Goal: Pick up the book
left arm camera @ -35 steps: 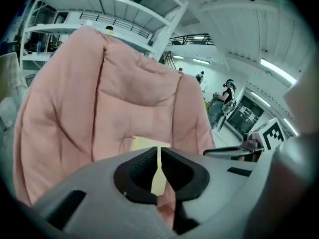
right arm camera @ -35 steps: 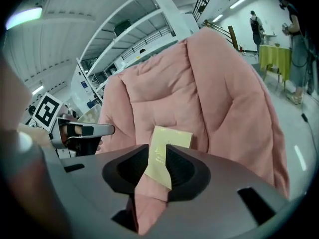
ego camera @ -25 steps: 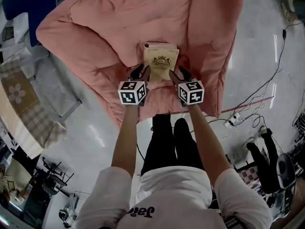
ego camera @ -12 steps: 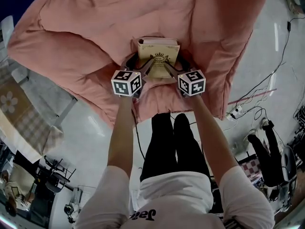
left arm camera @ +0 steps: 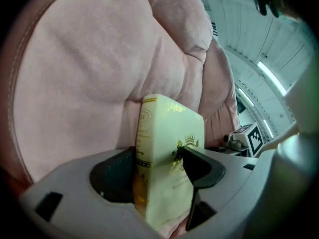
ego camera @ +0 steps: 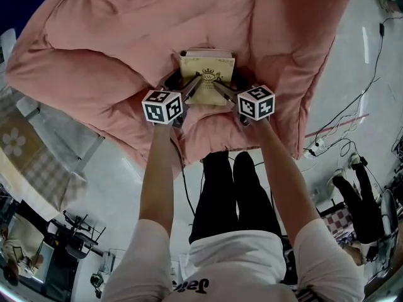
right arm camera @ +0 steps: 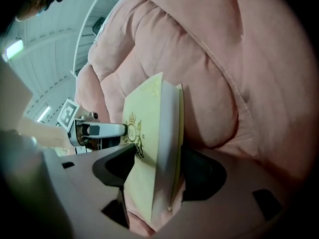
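A cream book (ego camera: 208, 74) with gold print lies on a big pink cushion (ego camera: 126, 30). In the head view my left gripper (ego camera: 182, 85) straddles its lower left corner and my right gripper (ego camera: 232, 87) its lower right corner. In the left gripper view the book (left arm camera: 169, 153) stands between the wide jaws of the left gripper (left arm camera: 149, 163), one pad's tip just at the cover. In the right gripper view the book (right arm camera: 149, 153) sits between the right gripper's (right arm camera: 159, 166) jaws, which are still opening; the near pad stands off the cover.
The cushion fills the upper part of the head view and rises behind the book. Cables (ego camera: 334, 131) and a power strip (ego camera: 315, 148) lie on the grey floor at right. A chequered surface (ego camera: 25, 150) is at left. Another person (ego camera: 359, 194) sits at the right edge.
Both grippers' jaws went from narrow to wide and now straddle the book's lower corners. Both hands sank towards the cushion. The book stays on the cushion.
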A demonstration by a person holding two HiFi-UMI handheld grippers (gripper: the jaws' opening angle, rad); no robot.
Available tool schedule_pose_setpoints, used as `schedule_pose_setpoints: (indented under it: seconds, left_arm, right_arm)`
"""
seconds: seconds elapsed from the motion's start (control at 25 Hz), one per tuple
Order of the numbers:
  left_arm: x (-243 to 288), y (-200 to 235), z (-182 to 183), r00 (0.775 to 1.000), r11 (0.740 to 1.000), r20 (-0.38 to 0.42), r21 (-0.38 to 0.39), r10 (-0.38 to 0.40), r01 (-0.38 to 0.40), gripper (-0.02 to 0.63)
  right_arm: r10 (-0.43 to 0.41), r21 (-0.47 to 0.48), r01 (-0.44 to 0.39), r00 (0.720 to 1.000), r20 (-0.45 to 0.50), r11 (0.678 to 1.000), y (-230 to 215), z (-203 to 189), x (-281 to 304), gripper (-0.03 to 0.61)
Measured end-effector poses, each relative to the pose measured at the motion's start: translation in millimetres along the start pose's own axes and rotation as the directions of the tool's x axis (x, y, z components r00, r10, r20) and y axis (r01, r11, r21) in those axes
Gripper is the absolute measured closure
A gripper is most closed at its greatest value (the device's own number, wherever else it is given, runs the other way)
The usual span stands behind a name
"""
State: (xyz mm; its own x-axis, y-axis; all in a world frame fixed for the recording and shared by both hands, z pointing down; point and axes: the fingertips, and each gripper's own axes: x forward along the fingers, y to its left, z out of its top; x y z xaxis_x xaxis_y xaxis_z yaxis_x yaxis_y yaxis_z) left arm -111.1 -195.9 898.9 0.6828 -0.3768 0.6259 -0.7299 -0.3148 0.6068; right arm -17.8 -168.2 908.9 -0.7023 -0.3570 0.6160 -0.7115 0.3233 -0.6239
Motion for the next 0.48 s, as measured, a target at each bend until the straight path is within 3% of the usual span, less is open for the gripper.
schedule_pose_setpoints:
  seconds: [0.32,0.48]
  left_arm:
    - [-22,-16,11,0.999,1.0,0.039,-0.006,0.012,-0.012,0.318]
    - [-48,-41,24,0.996,1.0,0.086,-0.007,0.011,-0.01,0.318]
  right_arm:
    - [-0.022,0.01,0.021,0.999,0.031,1.0,21,11,-20,0.296]
    - [-0.015,-0.032,0.017,0.998,0.053,0.999,45,26,-47,0.297]
